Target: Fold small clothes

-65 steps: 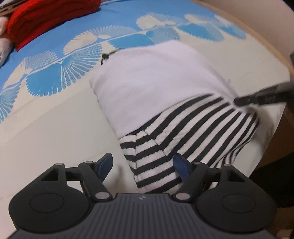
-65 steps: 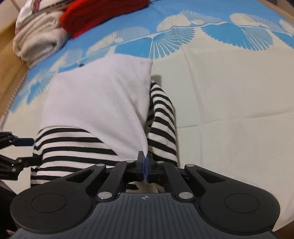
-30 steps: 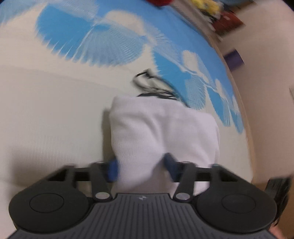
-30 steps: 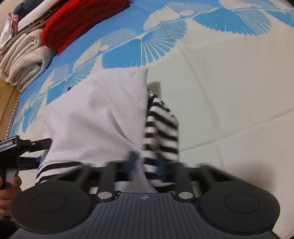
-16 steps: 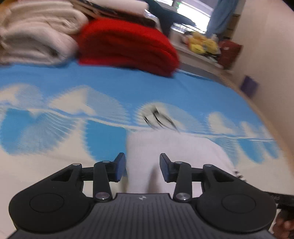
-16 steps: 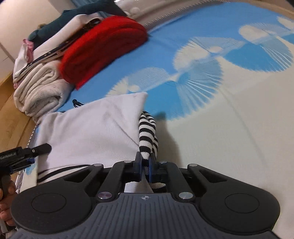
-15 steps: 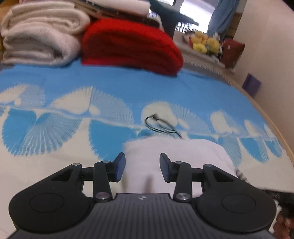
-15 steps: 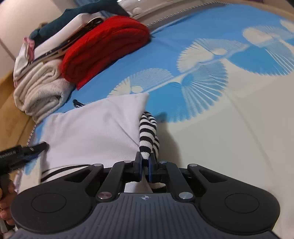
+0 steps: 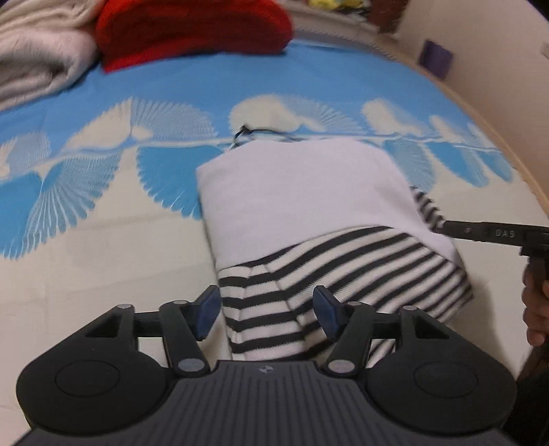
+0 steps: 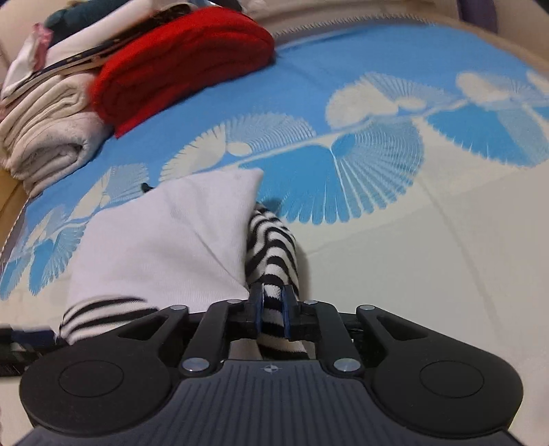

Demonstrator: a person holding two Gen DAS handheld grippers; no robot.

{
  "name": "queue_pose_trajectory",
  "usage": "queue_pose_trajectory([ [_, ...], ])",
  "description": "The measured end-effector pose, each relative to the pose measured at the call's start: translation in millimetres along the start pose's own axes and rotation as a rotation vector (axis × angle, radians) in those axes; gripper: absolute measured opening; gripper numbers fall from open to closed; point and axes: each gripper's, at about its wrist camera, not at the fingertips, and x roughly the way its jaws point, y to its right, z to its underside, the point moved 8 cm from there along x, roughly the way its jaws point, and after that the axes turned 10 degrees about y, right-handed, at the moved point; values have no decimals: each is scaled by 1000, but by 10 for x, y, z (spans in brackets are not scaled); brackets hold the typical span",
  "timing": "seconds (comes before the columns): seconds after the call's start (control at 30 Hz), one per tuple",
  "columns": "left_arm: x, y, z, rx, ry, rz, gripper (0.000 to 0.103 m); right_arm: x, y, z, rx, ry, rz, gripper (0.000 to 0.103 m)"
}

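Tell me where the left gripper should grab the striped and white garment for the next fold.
Grip the striped hem at the near edge of the garment, coming from the camera side. The left gripper is open with that loose layered edge already between its fingers.

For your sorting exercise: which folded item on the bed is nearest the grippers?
The striped garment, white and black, lying under both grippers; the red and cream piles sit far back.

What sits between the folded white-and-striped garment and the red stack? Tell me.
Only bare blue-and-cream bedspread, plus a thin black cord at the garment's far edge; the left wrist view shows it below the red stack.
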Motion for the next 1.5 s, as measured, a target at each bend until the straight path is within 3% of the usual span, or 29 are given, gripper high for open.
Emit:
queue_pose_trajectory([
  [0.1,146,19,242,69,-90,-41,73,-143,-77,65,-45,-13,-44,30],
  [0.17,198,14,303,90,-81,-88,85,-163,-151,170,-90,-48,-72,36],
  [0.2,172,7,282,78,-69,-104,85,-137,-176,251,-130,-75,-77,38],
  [0.27,30,16,223,45,-46,-139,85,-3,-74,488,-207,-181,7,37],
  [0.3,-56,21,184,47,-32,-161,86,49,25,596,-238,-231,78,46],
  [0.33,-177,47,132,59,-7,-183,87,33,84,613,-237,-231,98,46],
  [0.47,-849,293,-82,122,182,-262,101,-381,69,264,-185,-81,101,43],
  [0.57,-1367,534,-138,126,321,-280,101,-883,-77,8,-197,71,88,45],
  [0.63,-1681,700,-108,81,387,-291,101,-1238,-200,-120,-207,161,67,51],
  [0.73,-2024,970,18,45,429,-284,101,-1782,-362,-133,-236,275,52,69],
  [0.8,-2152,1154,153,46,425,-277,102,-2069,-418,-48,-256,322,66,88],
  [0.83,-2180,1220,222,41,413,-278,103,-2179,-424,3,-262,332,77,91],
  [1.0,-2027,1312,599,-28,405,-311,103,-2402,-403,373,-263,324,81,92],
  [1.1,-1791,1235,793,-81,301,-377,103,-2353,-394,544,-249,269,114,92],
  [1.17,-1743,1209,801,-163,286,-336,103,-2290,-405,576,-255,253,126,92],
  [1.5,-1587,1141,770,-161,246,-342,103,-2115,-620,689,-339,211,109,92],
])
